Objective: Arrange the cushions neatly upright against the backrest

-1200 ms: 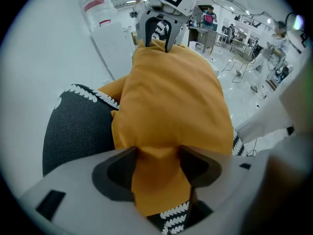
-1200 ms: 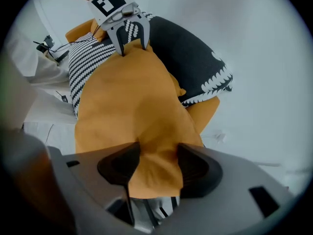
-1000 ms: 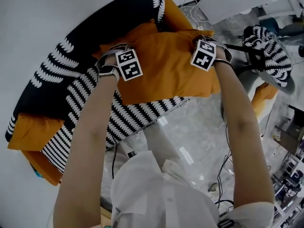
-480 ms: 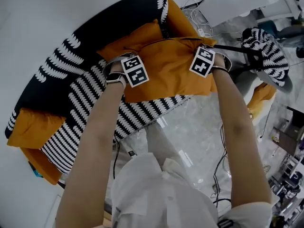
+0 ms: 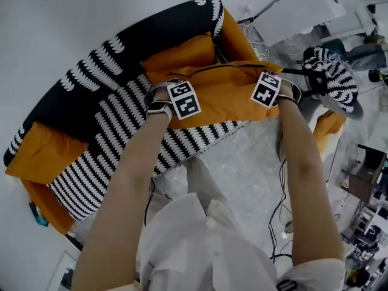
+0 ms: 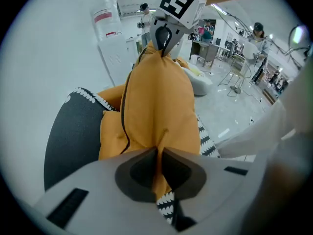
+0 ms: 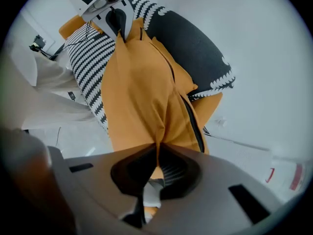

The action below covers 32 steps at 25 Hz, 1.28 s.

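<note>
- Step in hand: relocation of the orange cushion [image 5: 224,90]. It is gripped along one edge and hangs over the front of the seat [image 5: 115,138]. It is not yet upright.
- Left gripper [image 6: 157,155]: jaws fully closed, a fold of the cushion's fabric pinched between them at one end of that edge.
- Right gripper [image 7: 157,153]: jaws fully closed, pinching the same edge at the opposite end.
- Next move, as judged: carry the cushion back toward the backrest [image 5: 91,83], set its free edge on the seat and lean it against the backrest. Both grippers should travel together so the fabric stays taut, and release only once the cushion leans.
- Count, grippers: two, both engaged on one cushion.
- Count, orange cushions on the sofa: three, as far as can be made out. These are the held one, a second cushion [image 5: 179,53] behind it against the backrest and a third cushion [image 5: 42,153] at the left end.
</note>
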Each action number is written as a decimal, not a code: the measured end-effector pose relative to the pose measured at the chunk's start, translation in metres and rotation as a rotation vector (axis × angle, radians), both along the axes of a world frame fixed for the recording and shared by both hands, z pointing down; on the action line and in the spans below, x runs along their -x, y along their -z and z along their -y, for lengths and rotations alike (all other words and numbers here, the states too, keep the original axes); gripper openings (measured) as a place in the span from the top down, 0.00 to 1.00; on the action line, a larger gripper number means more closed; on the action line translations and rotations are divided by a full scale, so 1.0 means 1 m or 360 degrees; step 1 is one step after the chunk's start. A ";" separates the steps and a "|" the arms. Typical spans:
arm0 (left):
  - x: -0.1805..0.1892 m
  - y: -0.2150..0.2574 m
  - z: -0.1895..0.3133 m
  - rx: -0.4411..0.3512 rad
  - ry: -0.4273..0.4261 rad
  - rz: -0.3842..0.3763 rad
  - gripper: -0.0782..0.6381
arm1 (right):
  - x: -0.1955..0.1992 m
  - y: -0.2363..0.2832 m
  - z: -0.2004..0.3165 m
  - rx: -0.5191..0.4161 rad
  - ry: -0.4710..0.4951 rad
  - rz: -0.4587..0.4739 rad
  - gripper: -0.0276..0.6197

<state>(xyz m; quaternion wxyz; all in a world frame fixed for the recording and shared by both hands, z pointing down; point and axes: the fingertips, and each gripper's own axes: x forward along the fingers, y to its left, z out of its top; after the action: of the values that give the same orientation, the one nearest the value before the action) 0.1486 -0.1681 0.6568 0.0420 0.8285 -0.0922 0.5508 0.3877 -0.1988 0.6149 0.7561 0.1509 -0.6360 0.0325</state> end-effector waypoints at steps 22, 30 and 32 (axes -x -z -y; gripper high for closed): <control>0.359 0.082 -0.108 0.0065 0.0475 0.0277 0.86 | 0.367 0.059 -0.047 0.0075 0.0513 0.0376 0.94; 0.465 0.083 -0.112 0.0035 0.0693 0.0373 0.86 | 0.480 0.042 -0.035 0.0034 0.0740 0.0456 0.94; 0.478 0.081 -0.109 0.0026 0.0715 0.0384 0.86 | 0.493 0.035 -0.029 0.0008 0.0772 0.0446 0.94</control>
<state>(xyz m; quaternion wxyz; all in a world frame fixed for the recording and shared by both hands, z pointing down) -0.3290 -0.0589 0.5755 0.1588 0.7152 -0.2737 0.6232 -0.1049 -0.1693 0.5800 0.6468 -0.0135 -0.7518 -0.1274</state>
